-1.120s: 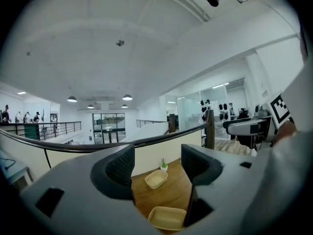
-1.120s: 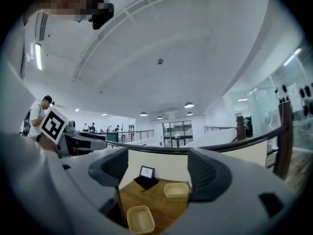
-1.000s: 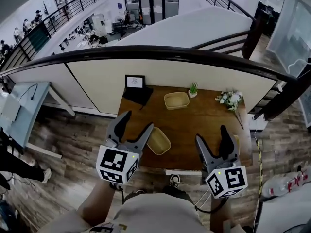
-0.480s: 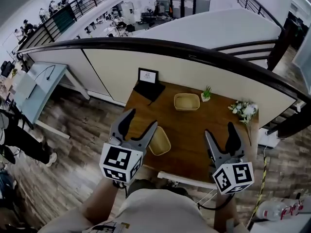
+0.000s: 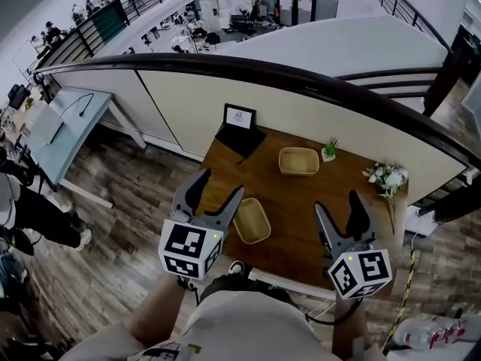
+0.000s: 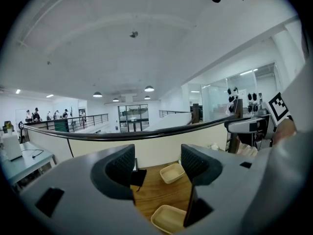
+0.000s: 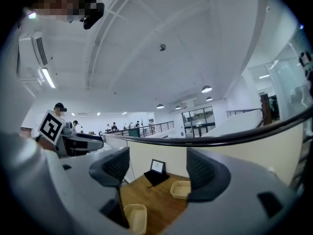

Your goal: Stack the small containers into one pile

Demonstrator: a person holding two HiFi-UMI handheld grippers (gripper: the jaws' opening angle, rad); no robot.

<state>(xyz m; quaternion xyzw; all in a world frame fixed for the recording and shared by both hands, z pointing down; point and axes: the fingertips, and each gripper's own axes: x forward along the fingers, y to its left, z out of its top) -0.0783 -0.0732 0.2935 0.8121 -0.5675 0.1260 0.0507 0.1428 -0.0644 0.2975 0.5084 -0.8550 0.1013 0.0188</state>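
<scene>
I have both tools raised short of the wooden table [image 5: 294,201], over its near edge. The left hand-held gripper [image 5: 220,185] has its jaws wide apart with nothing between them; its own view looks through the gap down onto the tabletop. The right hand-held gripper [image 5: 337,201] is also spread and empty.

The two small containers are not stacked. Taking the table's middle as the dial centre, one shallow beige container [image 5: 251,220] lies at about 8 o'clock, close to the near-left edge and just beside the left tool's inner jaw in the head view. The second beige container [image 5: 298,160] sits at about 12 o'clock, well apart from the first, open side up.

A small potted plant [image 5: 330,150] stands just beside the far container, at its 2 o'clock. A framed card [image 5: 240,116] on a black cloth [image 5: 242,138] occupies the far-left corner at 10 o'clock, and a bunch of white flowers [image 5: 387,177] lies at the right edge, near 3 o'clock.
</scene>
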